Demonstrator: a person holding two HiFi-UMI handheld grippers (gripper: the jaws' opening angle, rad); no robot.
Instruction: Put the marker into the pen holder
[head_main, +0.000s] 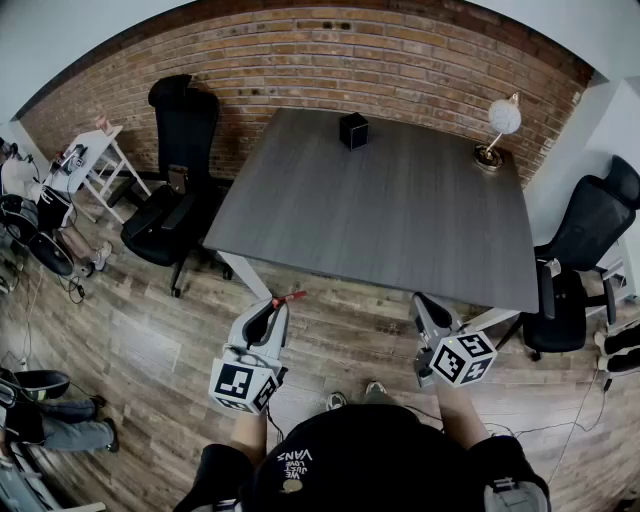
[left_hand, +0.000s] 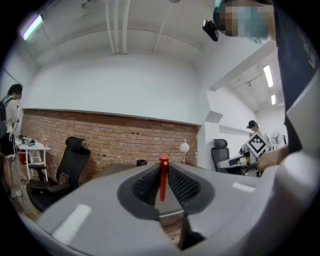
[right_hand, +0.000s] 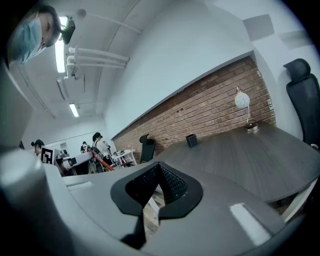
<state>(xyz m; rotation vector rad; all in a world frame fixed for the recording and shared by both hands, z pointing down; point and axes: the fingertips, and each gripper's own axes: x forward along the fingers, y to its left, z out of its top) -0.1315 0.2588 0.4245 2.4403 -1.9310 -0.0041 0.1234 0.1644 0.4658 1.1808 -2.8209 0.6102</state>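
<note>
My left gripper (head_main: 274, 312) is shut on a red marker (head_main: 290, 297), whose tip sticks out past the jaws just short of the table's near edge. In the left gripper view the marker (left_hand: 163, 176) stands upright between the black pads of my left gripper (left_hand: 163, 184). A small black pen holder (head_main: 353, 130) stands at the far side of the grey table (head_main: 390, 215); the pen holder (right_hand: 191, 140) also shows in the right gripper view. My right gripper (head_main: 428, 309) is shut with nothing in it, below the table's near right edge; the right gripper (right_hand: 159, 184) has its pads meeting.
A white globe lamp (head_main: 497, 128) stands at the table's far right corner. Black office chairs (head_main: 178, 170) flank the table at left and right (head_main: 580, 255). A brick wall (head_main: 300, 60) runs behind. People stand at a white side table (head_main: 95, 160) at far left.
</note>
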